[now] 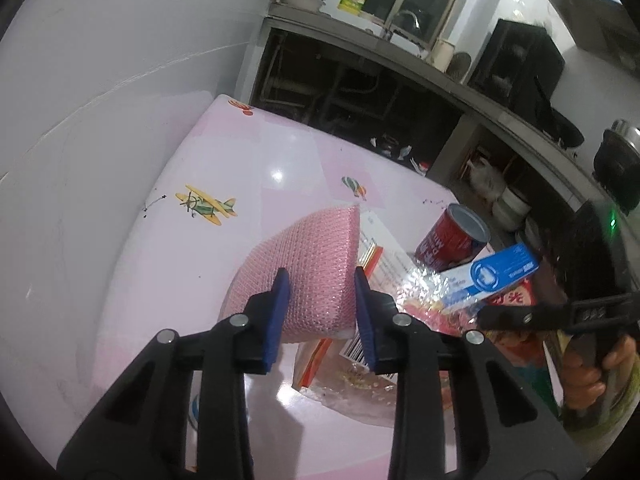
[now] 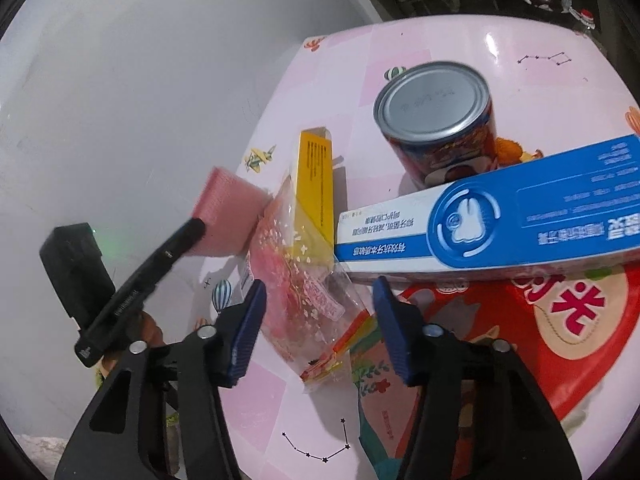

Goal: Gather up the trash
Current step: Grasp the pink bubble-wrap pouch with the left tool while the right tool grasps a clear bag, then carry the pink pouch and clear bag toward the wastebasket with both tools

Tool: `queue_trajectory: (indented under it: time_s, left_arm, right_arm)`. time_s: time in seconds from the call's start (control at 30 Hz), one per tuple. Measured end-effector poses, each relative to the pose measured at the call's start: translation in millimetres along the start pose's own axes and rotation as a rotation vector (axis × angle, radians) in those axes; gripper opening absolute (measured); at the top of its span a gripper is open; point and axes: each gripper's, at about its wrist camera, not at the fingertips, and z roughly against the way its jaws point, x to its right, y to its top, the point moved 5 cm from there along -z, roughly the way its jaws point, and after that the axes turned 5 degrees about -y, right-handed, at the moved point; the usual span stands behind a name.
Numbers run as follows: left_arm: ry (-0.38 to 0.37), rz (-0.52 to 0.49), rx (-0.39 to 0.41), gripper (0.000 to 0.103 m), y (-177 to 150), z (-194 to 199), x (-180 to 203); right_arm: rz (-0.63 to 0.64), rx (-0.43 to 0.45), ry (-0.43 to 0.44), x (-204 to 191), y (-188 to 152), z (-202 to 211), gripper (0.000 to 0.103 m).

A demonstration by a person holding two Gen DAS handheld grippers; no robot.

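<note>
A pile of trash lies on the pink table (image 1: 248, 152). My left gripper (image 1: 320, 280) is shut on a pink bubble-wrap wad (image 1: 308, 264), its blue pads pressing both sides; the wad also shows in the right wrist view (image 2: 224, 216). My right gripper (image 2: 320, 292) is open, its jaws either side of a clear plastic bag with pink print (image 2: 300, 284). Beside it lie a yellow box (image 2: 316, 184), a blue-and-white toothpaste box (image 2: 500, 220), a red can (image 2: 440, 120) and a red snack bag (image 2: 560, 320).
A white wall (image 1: 100, 80) borders the table's left side. A steel kitchen counter (image 1: 400, 56) with pots and a dark space under it stands beyond the table's far edge. A barcode-labelled packet (image 1: 356, 348) lies under the wad.
</note>
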Motion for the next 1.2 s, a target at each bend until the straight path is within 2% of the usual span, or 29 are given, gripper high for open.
queue_trajectory:
  time_s: [0.27,0.37,0.6,0.83,1.03,1.2]
  left_arm:
    - [0.007,0.04,0.028,0.026,0.8,5.6,-5.3]
    - [0.001,0.063,0.042,0.025,3.5,9.1,-8.0]
    - [-0.027,0.136,0.07,0.023,8.3,21.0,-15.1]
    - [-0.05,0.158,0.107,0.023,13.4,38.2,-9.4]
    - [-0.074,0.121,0.143,0.023,25.3,57.9,12.5]
    - [-0.12,0.061,0.177,0.023,42.3,70.2,45.2]
  right_arm:
    - [0.002,-0.033,0.066,-4.1,-5.7,-4.7,0.013]
    - [0.006,-0.025,0.124,-11.0,-6.5,0.1,0.009]
    - [-0.005,0.005,0.22,-18.3,-8.8,18.1,0.005]
    - [-0.011,0.042,0.286,-22.9,-8.8,38.1,0.005]
    - [-0.033,0.097,0.329,-17.5,-8.4,61.8,0.005]
    - [-0.063,0.168,0.343,-3.7,-14.2,95.3,0.005]
